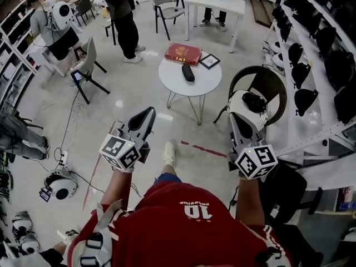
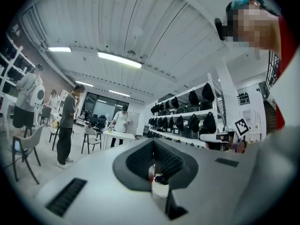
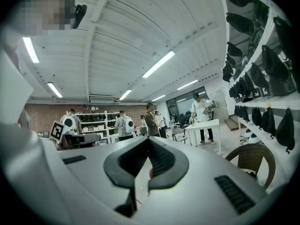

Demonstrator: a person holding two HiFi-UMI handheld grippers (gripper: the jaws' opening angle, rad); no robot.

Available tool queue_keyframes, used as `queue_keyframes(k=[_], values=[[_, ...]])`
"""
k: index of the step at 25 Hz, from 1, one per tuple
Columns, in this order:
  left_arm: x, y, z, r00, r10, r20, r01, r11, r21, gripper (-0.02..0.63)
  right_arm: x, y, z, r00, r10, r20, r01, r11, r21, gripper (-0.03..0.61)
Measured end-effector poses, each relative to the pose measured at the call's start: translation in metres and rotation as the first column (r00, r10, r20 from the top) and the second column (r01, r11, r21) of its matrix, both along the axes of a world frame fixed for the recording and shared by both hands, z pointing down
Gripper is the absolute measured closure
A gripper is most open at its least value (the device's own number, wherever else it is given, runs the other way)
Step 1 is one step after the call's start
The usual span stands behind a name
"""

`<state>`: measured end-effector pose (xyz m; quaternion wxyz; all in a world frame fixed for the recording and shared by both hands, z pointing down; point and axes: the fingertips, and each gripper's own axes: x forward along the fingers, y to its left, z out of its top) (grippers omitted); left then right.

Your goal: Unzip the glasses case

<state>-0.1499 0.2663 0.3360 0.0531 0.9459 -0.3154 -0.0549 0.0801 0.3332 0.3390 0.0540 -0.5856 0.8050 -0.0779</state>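
The glasses case [image 1: 188, 72] lies in the middle of the round desk [image 1: 208, 83], with nothing touching it. The left gripper [image 1: 149, 113] and right gripper [image 1: 235, 117] are well apart from it, with fingers clenched on nothing. I think the person has not reached it yet.

Black glasses case [image 1: 188, 72] — red book [image 1: 182, 53], white table [image 1: 207, 83]

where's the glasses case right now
In the head view, the glasses case lies on the round white table, just below the red book and left of the small frame.
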Motion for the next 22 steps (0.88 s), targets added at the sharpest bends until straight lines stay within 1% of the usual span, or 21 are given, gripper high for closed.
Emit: queue_keyframes(k=[5, 13, 22], values=[[0.003, -0.026, -0.008, 1.0, 0.001, -0.011, -0.001, 1.0, -0.002, 0.607, 0.003, -0.024, -0.006, 1.0, 0.0, -0.001, 0.0, 1.0, -0.008, 0.565], [0.022, -0.058, -0.014, 0.999, 0.043, -0.001, -0.043, 0.999, 0.004, 0.607, 0.016, -0.05, -0.011, 1.0, 0.027, 0.003, -0.027, 1.0, -0.012, 0.565], [0.045, -0.126, -0.016, 0.997, 0.079, -0.005, -0.079, 0.997, -0.002, 0.607, 0.034, -0.111, -0.013, 0.998, 0.055, 0.012, -0.055, 0.998, -0.027, 0.565]])
